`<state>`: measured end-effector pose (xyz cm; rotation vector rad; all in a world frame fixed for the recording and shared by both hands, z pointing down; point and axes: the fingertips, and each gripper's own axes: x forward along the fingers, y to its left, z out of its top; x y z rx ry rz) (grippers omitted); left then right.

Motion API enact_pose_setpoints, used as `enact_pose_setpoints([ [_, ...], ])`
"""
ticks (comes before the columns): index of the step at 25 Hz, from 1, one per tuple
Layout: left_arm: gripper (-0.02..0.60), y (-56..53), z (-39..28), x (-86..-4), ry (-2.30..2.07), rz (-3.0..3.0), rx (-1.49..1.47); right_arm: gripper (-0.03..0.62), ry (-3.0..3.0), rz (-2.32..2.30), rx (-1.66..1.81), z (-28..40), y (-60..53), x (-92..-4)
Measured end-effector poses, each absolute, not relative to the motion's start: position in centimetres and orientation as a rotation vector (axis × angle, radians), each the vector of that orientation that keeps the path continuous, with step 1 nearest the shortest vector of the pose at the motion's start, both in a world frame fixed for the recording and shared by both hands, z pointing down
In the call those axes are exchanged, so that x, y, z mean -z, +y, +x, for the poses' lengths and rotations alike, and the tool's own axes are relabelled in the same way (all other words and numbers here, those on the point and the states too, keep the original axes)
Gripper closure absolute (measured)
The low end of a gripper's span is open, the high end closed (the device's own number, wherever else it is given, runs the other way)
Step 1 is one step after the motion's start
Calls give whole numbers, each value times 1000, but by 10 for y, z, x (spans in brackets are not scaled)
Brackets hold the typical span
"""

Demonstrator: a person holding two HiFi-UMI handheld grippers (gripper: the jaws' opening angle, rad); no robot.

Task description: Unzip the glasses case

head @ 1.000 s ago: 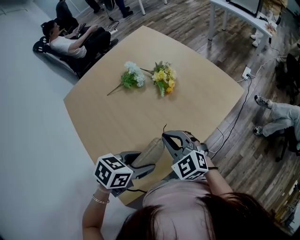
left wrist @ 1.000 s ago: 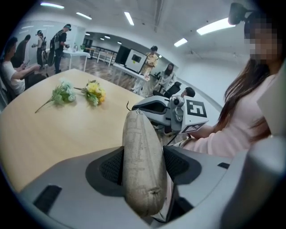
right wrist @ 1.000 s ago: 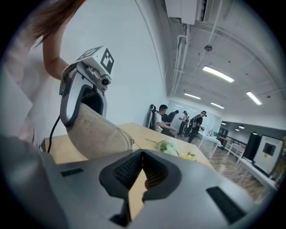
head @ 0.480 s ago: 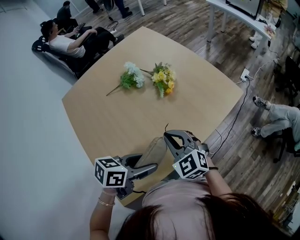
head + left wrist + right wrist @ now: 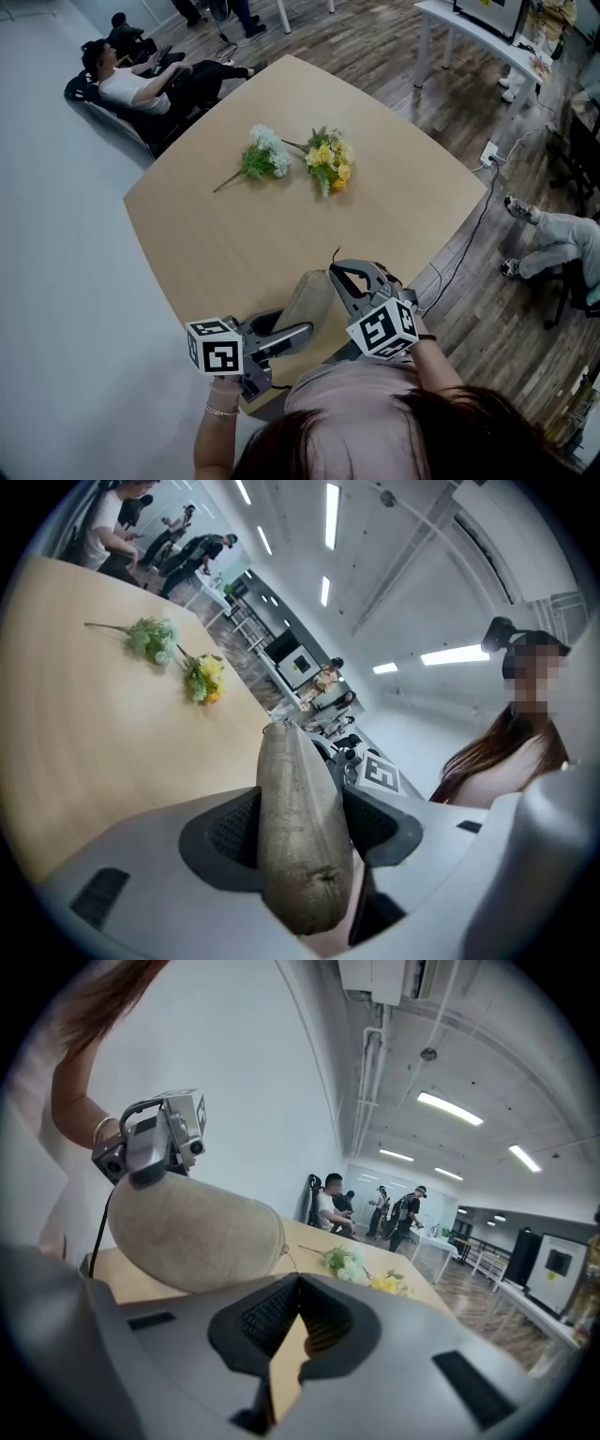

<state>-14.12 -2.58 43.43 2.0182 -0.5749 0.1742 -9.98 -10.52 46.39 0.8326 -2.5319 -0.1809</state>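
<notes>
Progress looks near zero, I judge: the beige oval fabric glasses case (image 5: 307, 300) shows no open seam that I can see. My left gripper (image 5: 302, 822) clamps it across the middle, above the near edge of the pale wooden table (image 5: 216, 234). My right gripper (image 5: 298, 1312) is closed, nothing visible between its jaws, just beside the case's end. I count one case, two grippers, and two bunches: a white-green flower bunch (image 5: 263, 155) and a yellow flower bunch (image 5: 327, 157).

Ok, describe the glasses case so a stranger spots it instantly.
At the near edge of the wooden table, the left gripper clamps the glasses case. It is a plump beige pouch, unlike the white bouquet and yellow bouquet farther off.
</notes>
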Motion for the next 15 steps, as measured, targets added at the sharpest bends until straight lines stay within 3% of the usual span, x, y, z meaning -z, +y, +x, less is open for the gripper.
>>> enact_pose_setpoints([
  [15,314,-36,-157,-422,-589,1946,79,579,-2528,822,170,-106,-102,-466],
])
